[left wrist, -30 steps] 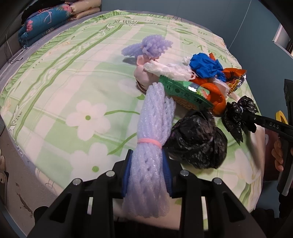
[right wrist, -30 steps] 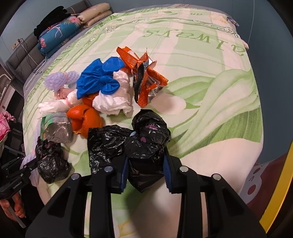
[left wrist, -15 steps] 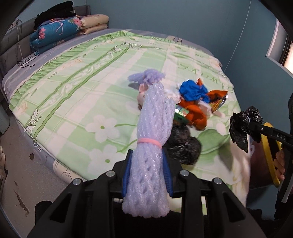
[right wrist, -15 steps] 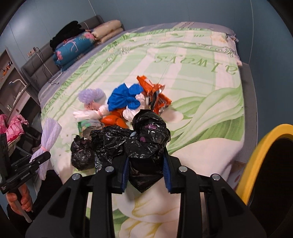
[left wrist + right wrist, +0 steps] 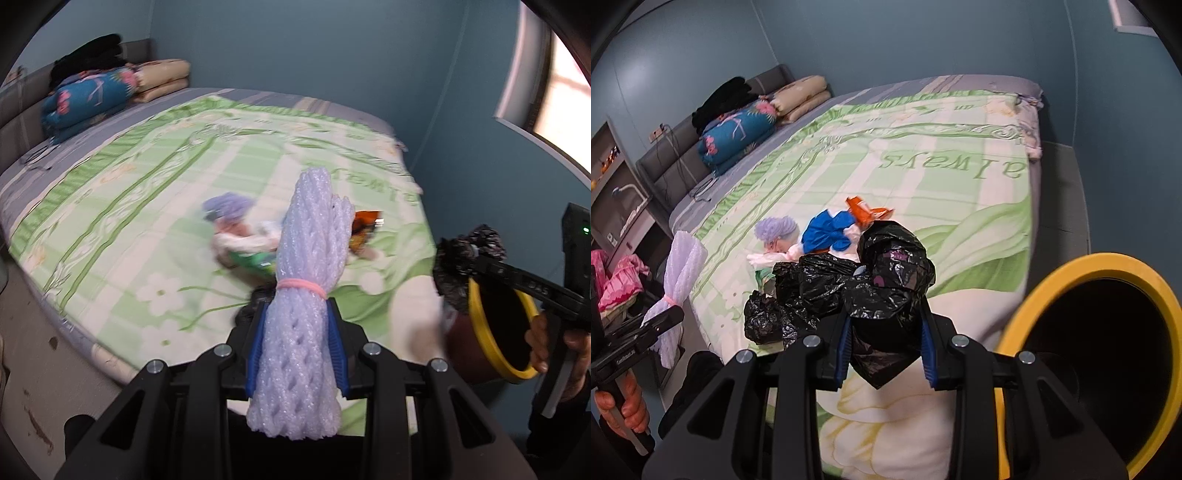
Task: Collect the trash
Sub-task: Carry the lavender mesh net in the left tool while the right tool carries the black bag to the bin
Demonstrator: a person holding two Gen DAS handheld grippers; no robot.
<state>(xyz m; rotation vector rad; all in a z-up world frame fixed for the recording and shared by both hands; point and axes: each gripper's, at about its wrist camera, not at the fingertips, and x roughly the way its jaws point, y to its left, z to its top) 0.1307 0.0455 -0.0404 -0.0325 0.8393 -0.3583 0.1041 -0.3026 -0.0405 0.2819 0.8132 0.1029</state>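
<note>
On the bedspread point(image 5: 960, 192), green lettering, seen upside down, reads "always"

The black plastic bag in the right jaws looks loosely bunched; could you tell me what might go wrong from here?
1. The black plastic bag bulges beyond the right gripper, so loose folds may catch the yellow-rimmed bin edge.
2. The foam net bundle blocks the left gripper camera's central view, making aiming harder.

A home bedroom: wide bed point(image 5: 960, 155) under green floral quilt, folded bedding point(image 5: 738, 129) by the headboard.
</note>
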